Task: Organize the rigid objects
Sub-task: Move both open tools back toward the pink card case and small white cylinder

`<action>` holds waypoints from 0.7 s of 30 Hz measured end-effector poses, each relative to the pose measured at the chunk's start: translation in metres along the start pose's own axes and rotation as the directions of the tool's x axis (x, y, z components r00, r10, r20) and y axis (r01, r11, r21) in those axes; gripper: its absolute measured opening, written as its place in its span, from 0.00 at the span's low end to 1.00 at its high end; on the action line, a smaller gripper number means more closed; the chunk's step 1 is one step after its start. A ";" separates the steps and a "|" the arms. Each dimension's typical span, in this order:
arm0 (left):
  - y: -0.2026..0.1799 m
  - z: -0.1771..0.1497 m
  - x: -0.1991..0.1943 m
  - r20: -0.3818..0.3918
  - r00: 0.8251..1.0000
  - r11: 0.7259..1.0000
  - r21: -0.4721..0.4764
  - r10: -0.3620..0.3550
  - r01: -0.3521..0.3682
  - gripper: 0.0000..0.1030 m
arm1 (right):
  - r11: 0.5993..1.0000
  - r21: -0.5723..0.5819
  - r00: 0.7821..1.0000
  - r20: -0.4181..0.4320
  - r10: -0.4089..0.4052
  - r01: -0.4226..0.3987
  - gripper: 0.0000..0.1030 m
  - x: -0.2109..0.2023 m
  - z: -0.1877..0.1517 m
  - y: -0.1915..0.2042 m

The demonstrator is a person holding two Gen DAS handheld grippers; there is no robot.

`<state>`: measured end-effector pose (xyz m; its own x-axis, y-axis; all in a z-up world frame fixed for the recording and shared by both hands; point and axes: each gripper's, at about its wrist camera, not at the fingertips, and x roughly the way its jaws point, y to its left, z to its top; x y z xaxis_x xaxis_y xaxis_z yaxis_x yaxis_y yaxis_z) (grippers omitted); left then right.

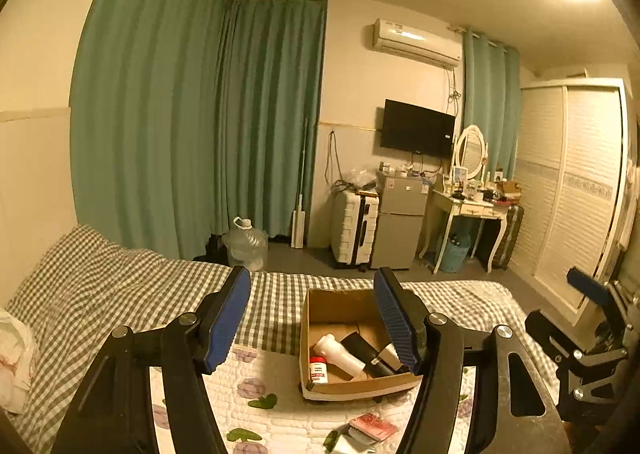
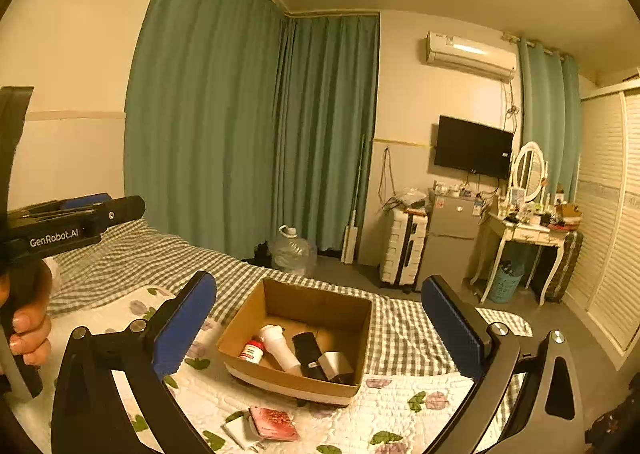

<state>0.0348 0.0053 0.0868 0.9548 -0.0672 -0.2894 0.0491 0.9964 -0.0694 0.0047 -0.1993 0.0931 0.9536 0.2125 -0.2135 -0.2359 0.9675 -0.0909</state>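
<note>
An open cardboard box [image 1: 340, 306] [image 2: 316, 300] stands on the bed. In it lie a white bottle [image 1: 338, 354] [image 2: 278, 346], a small red-capped bottle [image 1: 318, 370] [image 2: 251, 351], a black object [image 1: 366, 354] [image 2: 307, 350] and a small white box [image 2: 335, 363]. A pink booklet [image 1: 374, 427] [image 2: 274, 423] and a white item [image 2: 238, 432] lie on the quilt in front of the box. My left gripper [image 1: 312, 314] is open and empty above the bed, left of the box. My right gripper [image 2: 320, 330] is open and empty, held above the box.
The bed has a checked cover [image 1: 120, 278] and a floral quilt [image 2: 400, 406]. Beyond it are a water jug [image 1: 245, 244], a white suitcase [image 1: 354, 230], a small fridge [image 1: 400, 222], a dressing table [image 1: 468, 210] and a wardrobe [image 1: 576, 190].
</note>
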 end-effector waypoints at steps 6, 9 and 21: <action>-0.005 -0.019 0.009 -0.017 1.000 0.999 0.037 -0.006 0.006 0.65 | 0.999 -0.029 1.000 -0.013 0.018 -0.018 1.00 0.010 -0.010 0.010; -0.005 -0.030 0.021 -0.045 0.999 0.999 0.036 -0.016 0.017 0.65 | 0.999 -0.049 1.000 -0.028 0.000 -0.001 1.00 0.016 -0.021 0.013; -0.017 -0.082 0.076 -0.174 0.984 0.993 0.097 -0.046 0.063 0.65 | 0.998 -0.026 0.977 -0.207 0.052 -0.059 1.00 0.076 -0.086 0.004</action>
<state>0.0825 -0.0209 -0.0128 0.8861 -0.1208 -0.4475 0.1378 0.9905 0.0054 0.0605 -0.1914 -0.0068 0.8806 0.2300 -0.4143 -0.2966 0.9494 -0.1034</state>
